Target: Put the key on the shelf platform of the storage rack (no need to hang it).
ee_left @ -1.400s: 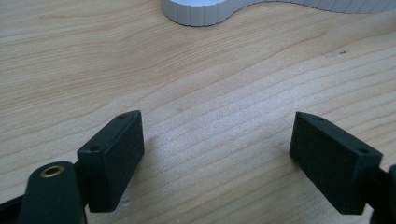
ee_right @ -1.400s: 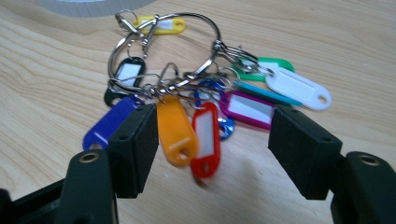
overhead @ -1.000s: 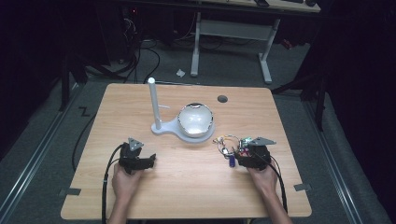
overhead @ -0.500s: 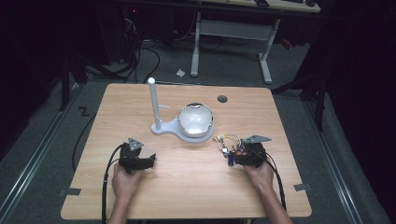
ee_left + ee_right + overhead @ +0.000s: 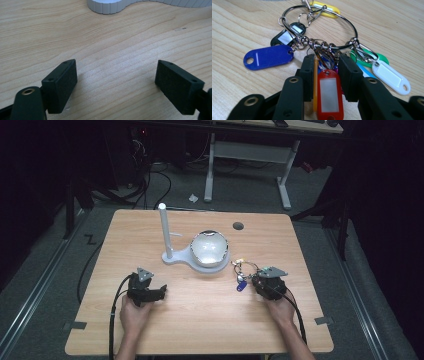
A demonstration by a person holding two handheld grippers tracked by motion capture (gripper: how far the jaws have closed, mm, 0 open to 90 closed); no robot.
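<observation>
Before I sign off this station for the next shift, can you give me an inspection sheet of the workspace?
Surface: light wooden table, one round cable hole near the far edge.
Job's things: metal key ring with coloured plastic tags; red tag and orange tag between the right jaws.
Clutter: white stand with upright post and domed top.
Grippers: left gripper open over bare wood; right gripper, jaws just been closing, now pressing on the tag bunch.
Cables: black cable trails from the left gripper, another from the right.
Surroundings: dark floor, white desk frame, floor cables behind.
</observation>
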